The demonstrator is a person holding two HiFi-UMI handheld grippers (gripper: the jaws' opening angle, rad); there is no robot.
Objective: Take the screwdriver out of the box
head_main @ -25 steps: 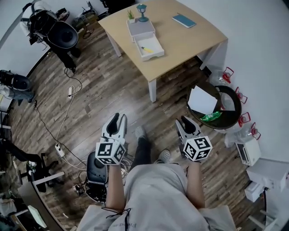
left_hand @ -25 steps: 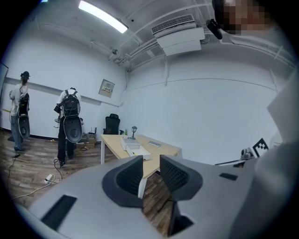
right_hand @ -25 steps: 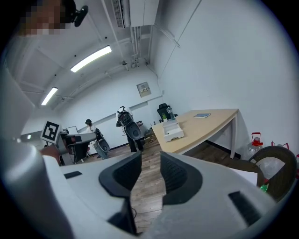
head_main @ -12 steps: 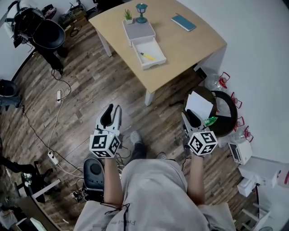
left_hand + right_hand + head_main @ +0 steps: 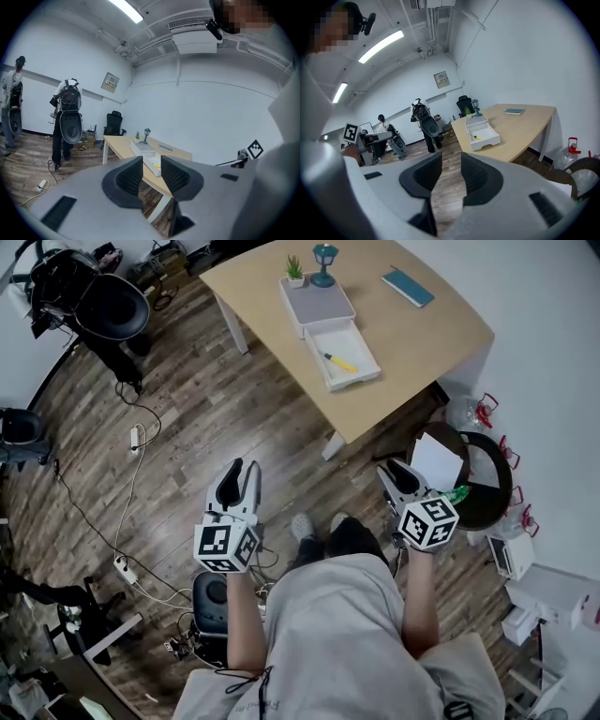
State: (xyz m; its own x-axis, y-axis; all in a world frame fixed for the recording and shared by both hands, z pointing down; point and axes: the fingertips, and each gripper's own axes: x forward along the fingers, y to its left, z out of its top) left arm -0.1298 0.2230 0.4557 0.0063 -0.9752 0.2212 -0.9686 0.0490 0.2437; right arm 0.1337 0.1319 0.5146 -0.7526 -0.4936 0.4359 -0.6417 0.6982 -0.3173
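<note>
A yellow screwdriver (image 5: pixel 340 363) lies in the open drawer (image 5: pixel 359 360) of a white box (image 5: pixel 319 304) on the wooden table (image 5: pixel 431 334). Both grippers hang over the floor, well short of the table. My left gripper (image 5: pixel 242 469) points at the table's near corner. Its jaws are opening and nothing is between them (image 5: pixel 151 165). My right gripper (image 5: pixel 392 471) stands open and empty too (image 5: pixel 451 165). In the right gripper view the screwdriver (image 5: pixel 477 138) shows far off in the drawer.
A black bin (image 5: pixel 483 486) with paper and a green packet stands just right of the right gripper. A blue book (image 5: pixel 408 287), a small plant (image 5: pixel 294 268) and a lamp figure (image 5: pixel 324 257) sit on the table. Cables (image 5: pixel 131 442) and a black device (image 5: pixel 211 601) lie on the floor; a chair (image 5: pixel 108 306) stands far left.
The person has walked across the wooden floor with both grippers held out in front. The bin now lies right beside the right gripper.
</note>
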